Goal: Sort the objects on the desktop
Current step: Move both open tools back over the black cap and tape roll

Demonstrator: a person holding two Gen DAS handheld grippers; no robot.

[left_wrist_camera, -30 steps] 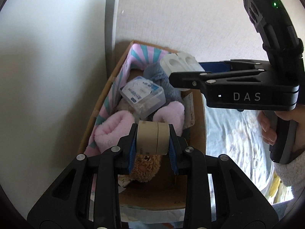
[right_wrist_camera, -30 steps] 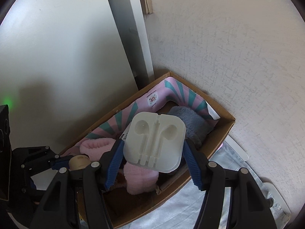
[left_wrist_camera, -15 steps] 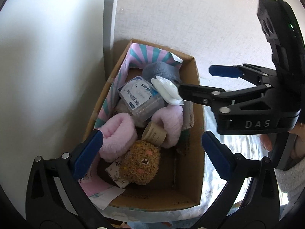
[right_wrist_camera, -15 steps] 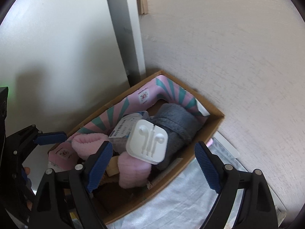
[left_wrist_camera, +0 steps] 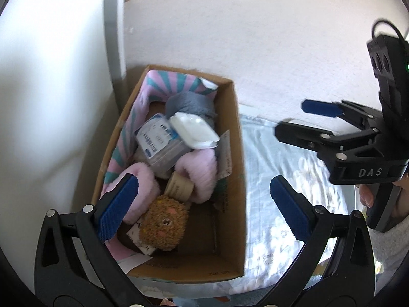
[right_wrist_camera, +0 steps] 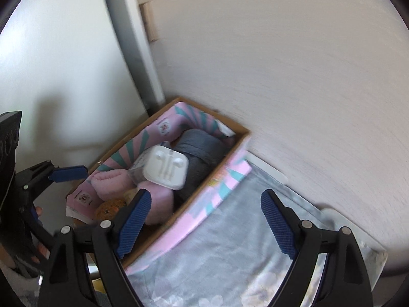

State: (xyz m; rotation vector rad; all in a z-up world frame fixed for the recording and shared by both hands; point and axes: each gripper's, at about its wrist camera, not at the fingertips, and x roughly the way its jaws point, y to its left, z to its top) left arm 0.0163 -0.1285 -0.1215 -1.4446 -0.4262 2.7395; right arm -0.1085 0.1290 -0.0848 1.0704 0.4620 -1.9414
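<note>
Where the white earphone case lies face up, earbuds showing, atop the grey cloth in the cardboard box, I see the beige tape roll between pink slippers. My left claw and right claw both gape empty.

The right gripper is seen with its jaws wide apart and nothing between them, above a pale floral cloth. To the far left, a cardboard box is set against the wall. A white earphone case lies on top of a grey cloth and pink plush. The left gripper is seen at the left edge.
</note>
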